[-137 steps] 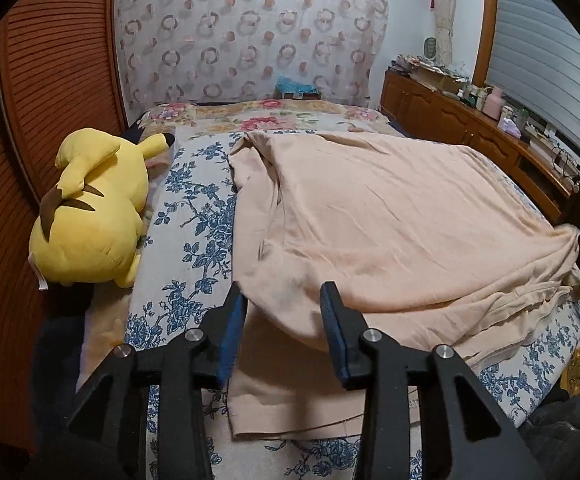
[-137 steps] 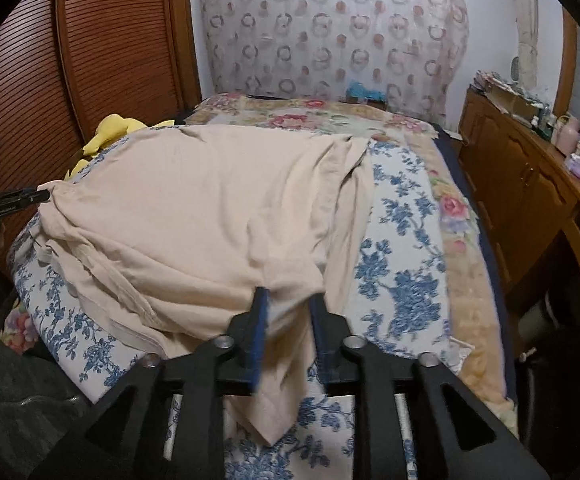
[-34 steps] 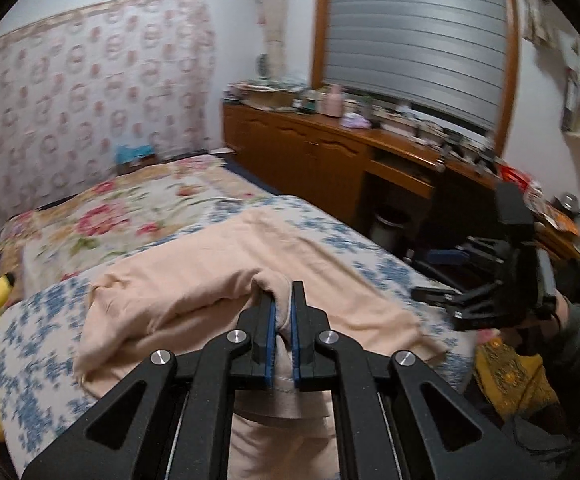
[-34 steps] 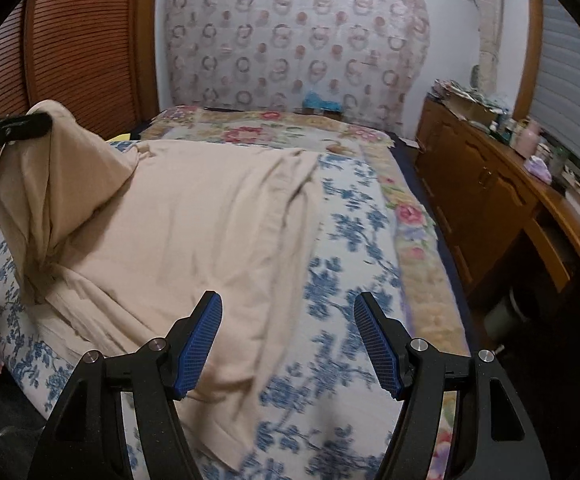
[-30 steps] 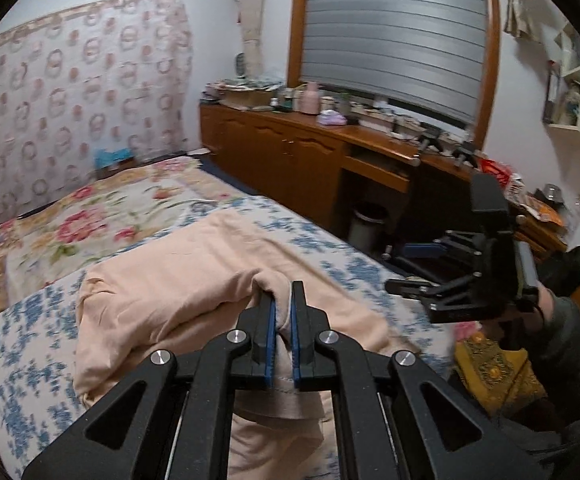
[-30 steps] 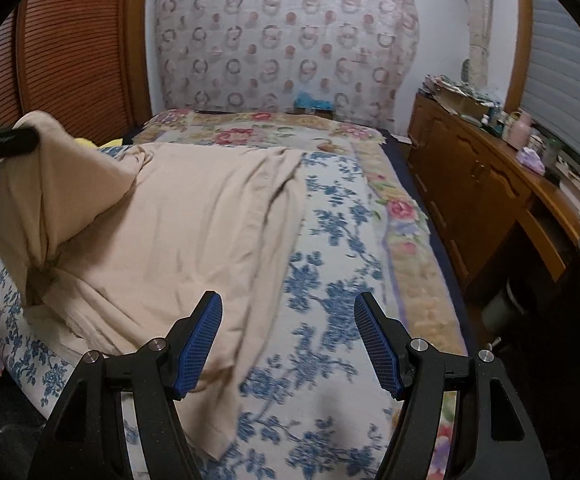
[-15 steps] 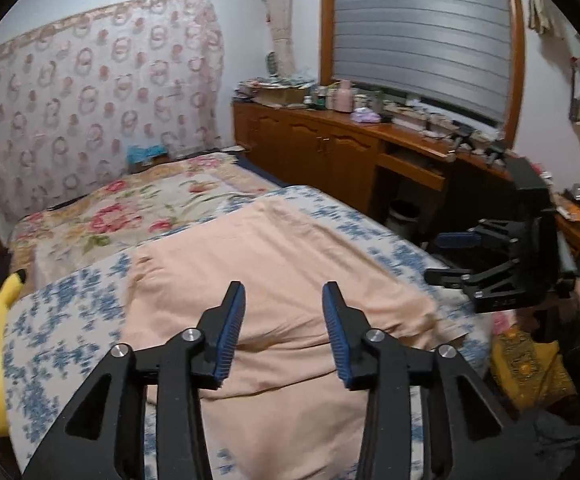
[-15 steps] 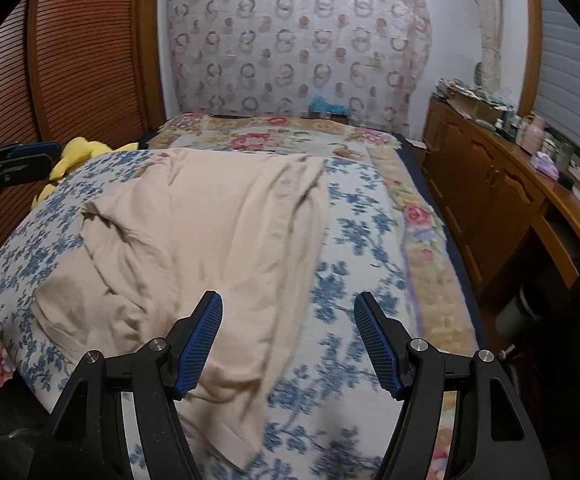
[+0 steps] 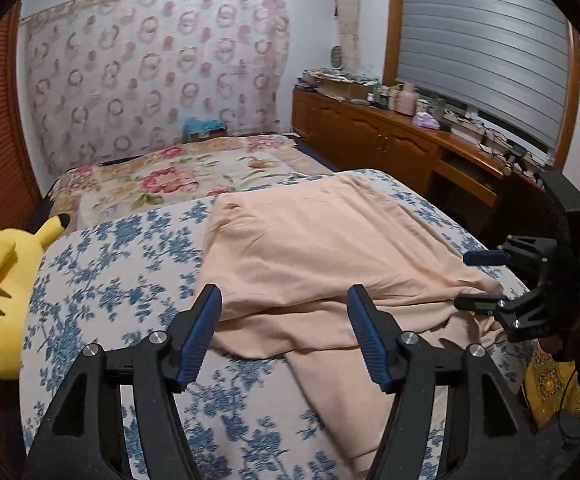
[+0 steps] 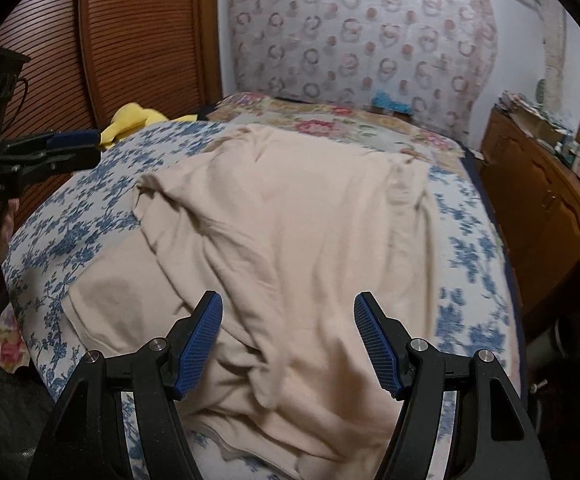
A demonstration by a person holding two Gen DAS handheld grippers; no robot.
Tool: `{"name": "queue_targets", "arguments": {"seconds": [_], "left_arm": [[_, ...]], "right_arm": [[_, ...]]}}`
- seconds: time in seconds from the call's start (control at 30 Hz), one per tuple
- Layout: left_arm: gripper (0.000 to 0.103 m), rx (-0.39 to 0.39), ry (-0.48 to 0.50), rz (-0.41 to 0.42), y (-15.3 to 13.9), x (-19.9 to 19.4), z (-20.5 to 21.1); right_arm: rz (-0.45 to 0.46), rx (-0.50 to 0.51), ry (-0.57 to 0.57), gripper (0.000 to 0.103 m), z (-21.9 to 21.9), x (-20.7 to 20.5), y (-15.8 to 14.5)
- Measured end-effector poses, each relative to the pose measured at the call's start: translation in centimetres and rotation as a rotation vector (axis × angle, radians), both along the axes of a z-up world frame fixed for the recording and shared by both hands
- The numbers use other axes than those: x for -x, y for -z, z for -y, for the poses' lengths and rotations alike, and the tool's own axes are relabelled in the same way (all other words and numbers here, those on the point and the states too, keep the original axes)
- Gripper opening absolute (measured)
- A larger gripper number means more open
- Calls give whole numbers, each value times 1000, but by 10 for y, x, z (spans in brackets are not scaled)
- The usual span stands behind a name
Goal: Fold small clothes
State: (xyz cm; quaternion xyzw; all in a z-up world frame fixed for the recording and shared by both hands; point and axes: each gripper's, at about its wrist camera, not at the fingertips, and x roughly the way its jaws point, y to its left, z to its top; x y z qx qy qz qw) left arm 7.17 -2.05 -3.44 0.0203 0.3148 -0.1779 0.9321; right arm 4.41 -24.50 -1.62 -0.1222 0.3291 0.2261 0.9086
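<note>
left gripper jaws spread, empty | right gripper likewise | beige garment on bed, directly under right (nearer), long axis toward headboard

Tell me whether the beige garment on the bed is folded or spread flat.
Partly folded: the beige garment has one side doubled over itself, its edge ridged and wrinkled, on the bed.

Bedroom w/ bed in blue-floral sheet; ring-print curtain at 12 o'clock, wooden sideboard & shuttered window at 2, slatted wood doors at 10.
</note>
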Motion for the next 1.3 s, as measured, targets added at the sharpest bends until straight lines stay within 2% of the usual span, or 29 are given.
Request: {"name": "queue_targets", "arguments": {"seconds": [0.23,0.43,0.5,0.6,0.93,1.03,1.17,1.23,1.3], "left_arm": [[67,10,-30,-3,7,2,-14],[67,22,-45,-31,21,2,-21],[67,18,-47,-40,25,1,-22],[67,24,-51,-43,27,2,-24],[67,30,-66,-37,28,3,-28],[67,30,-71,-38,28,3,-28],[67,26,-77,-37,28,3,-28],[67,20,-79,-36,28,3,-28],[67,17,-82,-32,27,4,-28]], "right_arm": [[-44,0,-56,68,-2,-5,2],[-91,4,-97,34,-13,-13,6],[-95,21,-109,14,-18,-14,9],[-70,21,-127,8,-14,-9,3],[85,-67,-93,7,10,19,-44],[86,-21,-71,7,21,21,-34],[2,9,-47,7,23,14,-6],[-6,21,-43,7,21,14,-2],[3,23,-39,12,21,15,-6]]}}
